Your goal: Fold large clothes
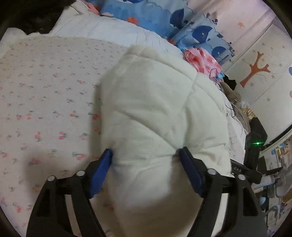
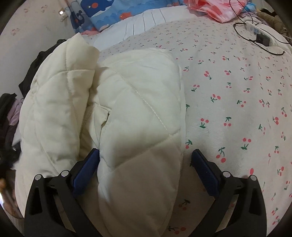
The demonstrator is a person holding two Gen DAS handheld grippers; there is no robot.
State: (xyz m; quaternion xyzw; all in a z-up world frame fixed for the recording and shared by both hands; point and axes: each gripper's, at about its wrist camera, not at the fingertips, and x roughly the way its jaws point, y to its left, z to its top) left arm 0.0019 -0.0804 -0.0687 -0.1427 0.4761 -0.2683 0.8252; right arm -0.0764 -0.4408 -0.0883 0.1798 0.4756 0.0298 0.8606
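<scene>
Cherry-print bedsheet point(image 2: 237, 94) spread beneath both jaws, cream quilted jacket point(image 2: 135, 113) lying folded on it, one thick fold between left gripper point(image 1: 146, 153) jaws, both pads touching, another fold between wide-open right gripper point(image 2: 146, 155) jaws, right pad clear, black box point(image 1: 244, 170) right of left jaws lettered "DAS".

The quilted jacket point(image 2: 136, 109) between the jaws is cream-white, stitched in a diamond pattern. The pads point(image 1: 102, 169) either side of it are deep blue on black arms. Under and beside the jaws, the bedsheet point(image 2: 228, 102) is off-white, dotted with small red cherries on green stems. Beyond the jaws lies a blue pillow point(image 2: 109, 12) printed with whales and red-orange spots, and a pink-and-white plastic bag point(image 1: 200, 60).
</scene>
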